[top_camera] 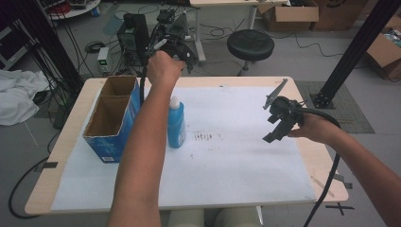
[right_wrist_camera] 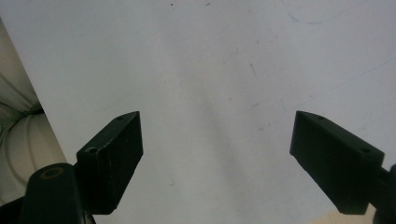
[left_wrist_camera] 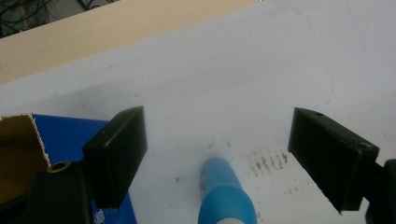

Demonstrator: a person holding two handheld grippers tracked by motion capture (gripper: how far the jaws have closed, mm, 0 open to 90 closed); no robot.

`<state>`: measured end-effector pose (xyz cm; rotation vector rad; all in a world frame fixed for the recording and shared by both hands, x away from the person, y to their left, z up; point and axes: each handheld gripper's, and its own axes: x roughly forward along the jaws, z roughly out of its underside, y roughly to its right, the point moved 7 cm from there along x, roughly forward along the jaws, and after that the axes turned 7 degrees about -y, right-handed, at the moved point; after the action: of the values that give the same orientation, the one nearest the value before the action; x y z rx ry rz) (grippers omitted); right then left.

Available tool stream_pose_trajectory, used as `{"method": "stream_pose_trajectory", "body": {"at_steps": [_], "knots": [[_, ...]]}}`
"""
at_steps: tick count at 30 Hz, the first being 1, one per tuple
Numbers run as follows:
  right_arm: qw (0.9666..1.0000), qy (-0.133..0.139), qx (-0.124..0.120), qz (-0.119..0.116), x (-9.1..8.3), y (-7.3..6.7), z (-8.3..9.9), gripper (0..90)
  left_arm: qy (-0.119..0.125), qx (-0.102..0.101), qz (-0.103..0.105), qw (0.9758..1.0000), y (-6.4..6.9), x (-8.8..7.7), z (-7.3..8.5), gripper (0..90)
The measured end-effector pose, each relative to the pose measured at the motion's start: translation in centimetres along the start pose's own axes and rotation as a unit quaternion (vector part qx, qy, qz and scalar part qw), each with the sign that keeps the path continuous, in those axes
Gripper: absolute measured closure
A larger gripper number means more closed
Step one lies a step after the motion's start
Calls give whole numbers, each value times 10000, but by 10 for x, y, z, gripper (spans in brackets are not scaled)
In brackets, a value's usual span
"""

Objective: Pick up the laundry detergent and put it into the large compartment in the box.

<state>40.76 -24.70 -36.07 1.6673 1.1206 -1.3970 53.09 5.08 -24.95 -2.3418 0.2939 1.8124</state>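
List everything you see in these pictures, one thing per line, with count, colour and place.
Bottle: one, blue with a white cap, upright on the white sheet beside the box.
Box: one, blue outside and brown inside, open top, two compartments, at the table's left.
White sheet: one, white with small dark marks near its middle, covering most of the table.
Table: one, light wood.
Stool: one, black, on the floor beyond the table.
Cardboard boxes: several, brown, on the floor at the far right.
White cloth: one, at the far left.
Left gripper: one, black, open, raised above the bottle.
Right gripper: one, black, open, over the sheet's right part.
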Motion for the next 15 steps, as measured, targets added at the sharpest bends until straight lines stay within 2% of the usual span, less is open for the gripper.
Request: {"method": "stream_pose_trajectory", "body": {"at_steps": [7,12,15], "knots": [[10000,16,-58,10,2,-2,-1,168,-57,13,-87,9999,1,-3,7,201],[10000,10,-96,19,4,-5,0,168,19,15,10,10000,5,-9,18,200],[10000,3,-89,22,4,-6,2,168,36,31,-1,10000,6,-13,23,199]]}}
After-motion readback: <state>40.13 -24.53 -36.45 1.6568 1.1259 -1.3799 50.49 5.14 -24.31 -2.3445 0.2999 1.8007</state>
